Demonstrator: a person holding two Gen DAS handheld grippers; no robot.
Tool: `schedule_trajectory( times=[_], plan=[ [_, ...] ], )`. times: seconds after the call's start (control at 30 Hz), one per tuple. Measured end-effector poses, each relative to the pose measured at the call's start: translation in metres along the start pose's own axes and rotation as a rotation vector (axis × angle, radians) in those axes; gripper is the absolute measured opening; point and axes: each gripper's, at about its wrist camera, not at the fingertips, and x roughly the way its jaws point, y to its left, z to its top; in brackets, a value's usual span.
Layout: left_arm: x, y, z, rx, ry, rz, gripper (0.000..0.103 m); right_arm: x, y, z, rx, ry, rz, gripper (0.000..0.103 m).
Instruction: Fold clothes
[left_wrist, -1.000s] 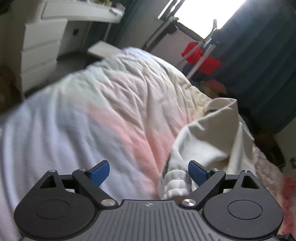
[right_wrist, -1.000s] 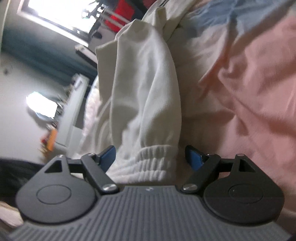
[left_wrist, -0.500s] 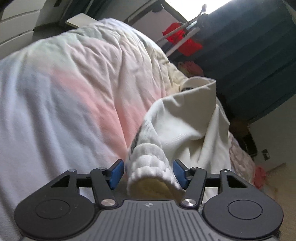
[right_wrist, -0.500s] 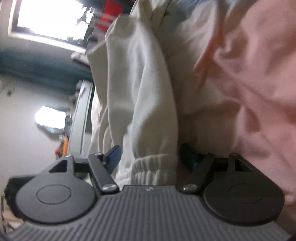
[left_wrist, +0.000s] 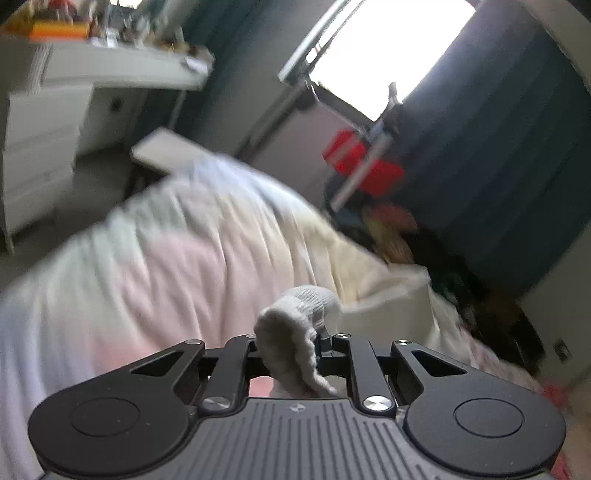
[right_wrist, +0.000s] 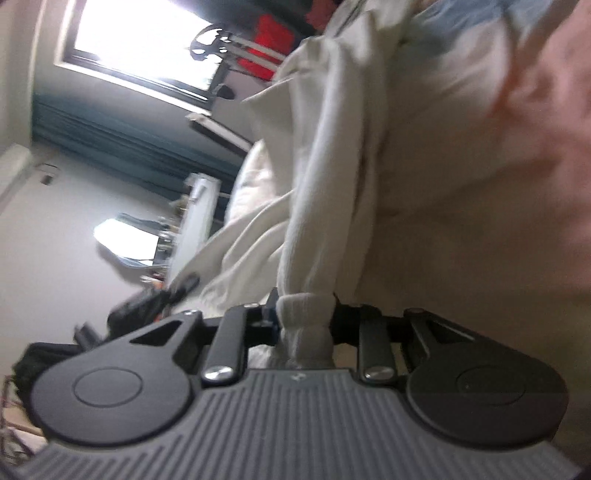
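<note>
A cream-white sweatshirt (left_wrist: 391, 295) lies on a bed with a pastel pink, white and blue duvet (left_wrist: 166, 258). My left gripper (left_wrist: 290, 341) is shut on one ribbed cuff (left_wrist: 295, 317) of the sweatshirt and holds it lifted above the bed. My right gripper (right_wrist: 304, 319) is shut on the other ribbed cuff (right_wrist: 303, 314); its sleeve (right_wrist: 328, 184) stretches away from the gripper toward the body of the sweatshirt (right_wrist: 295, 85). The right wrist view is rolled sideways.
White drawers (left_wrist: 40, 147) and a desk (left_wrist: 122, 70) stand left of the bed. A bright window (left_wrist: 388, 48), dark blue curtains (left_wrist: 517, 166), a metal rack with red fabric (left_wrist: 362, 162) and a pile of clothes (left_wrist: 395, 229) lie beyond the bed.
Both grippers closed from wide open onto the sleeve cuffs. The left gripper then lifted its cuff up off the bed, and its view swung upward toward the window.
</note>
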Motion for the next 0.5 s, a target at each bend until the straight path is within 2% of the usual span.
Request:
schedule_trajectory(
  times=[0.2,0.33,0.37,0.43,0.5],
  plan=[
    [0.012,0.0,0.096,0.048,-0.125,0.118,0.015,0.095,0.074,-0.039,-0.08,0.031,0.077,0.025],
    [0.058,0.021,0.154,0.078,-0.148,0.307,0.015,0.172,0.124,-0.056,-0.107,0.086,0.153,0.025],
    [0.07,0.027,0.166,0.087,-0.147,0.349,0.015,0.19,0.134,-0.06,-0.127,0.097,0.164,0.025],
    [0.107,0.043,0.174,0.11,-0.092,0.389,0.015,0.222,0.144,-0.064,-0.153,0.125,0.156,0.025],
    [0.142,0.058,0.174,0.138,-0.043,0.42,0.016,0.253,0.141,-0.066,-0.157,0.162,0.116,0.025]
  ],
)
